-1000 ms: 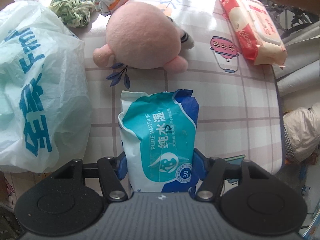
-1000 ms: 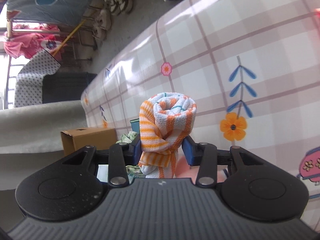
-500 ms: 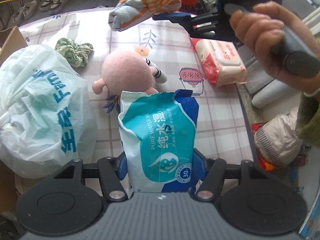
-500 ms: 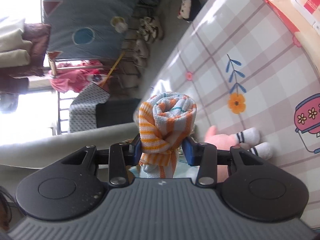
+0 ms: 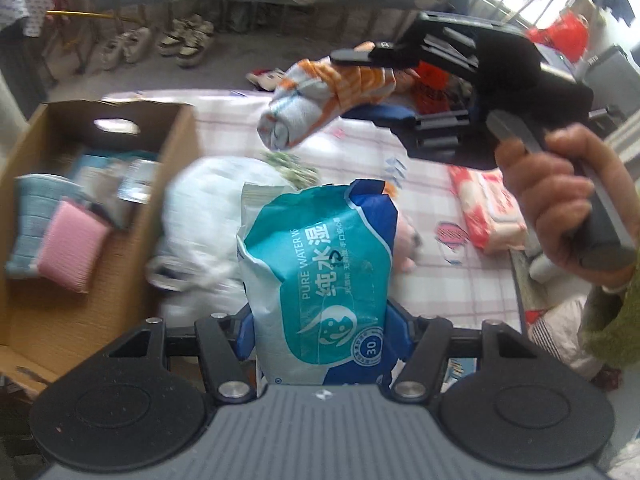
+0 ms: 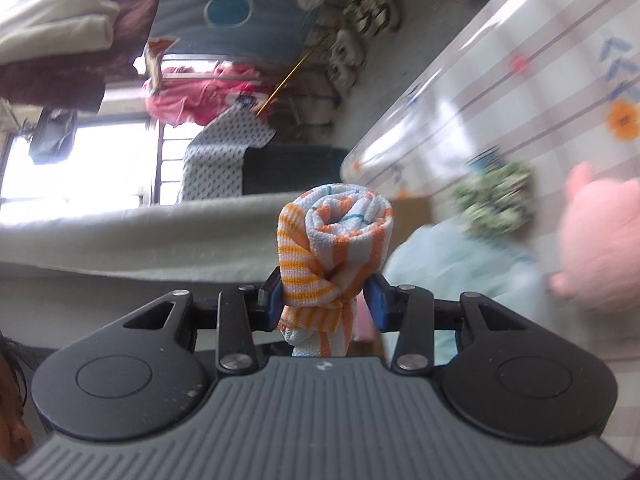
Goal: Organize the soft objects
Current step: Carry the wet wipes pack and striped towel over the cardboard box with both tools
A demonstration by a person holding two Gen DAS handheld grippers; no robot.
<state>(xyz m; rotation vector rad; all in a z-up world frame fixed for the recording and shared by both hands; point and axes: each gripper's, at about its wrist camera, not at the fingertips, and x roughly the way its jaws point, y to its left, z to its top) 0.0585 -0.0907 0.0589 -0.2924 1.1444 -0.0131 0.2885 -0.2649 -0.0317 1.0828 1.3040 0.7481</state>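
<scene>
Left gripper (image 5: 322,332) is clamping the wipes pack (image 5: 320,280), right gripper (image 6: 325,296) squeezing the rolled towel (image 6: 332,240), both aloft beside the cardboard box (image 5: 168,184). Best lowering each well inside before letting go.

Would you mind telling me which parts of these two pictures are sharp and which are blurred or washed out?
Left wrist view: the wipes pack in the left gripper is sharp, the cardboard box and white bag smeared. Right wrist view: the rolled towel is crisp, the pink plush blurred, the window blown out.
</scene>
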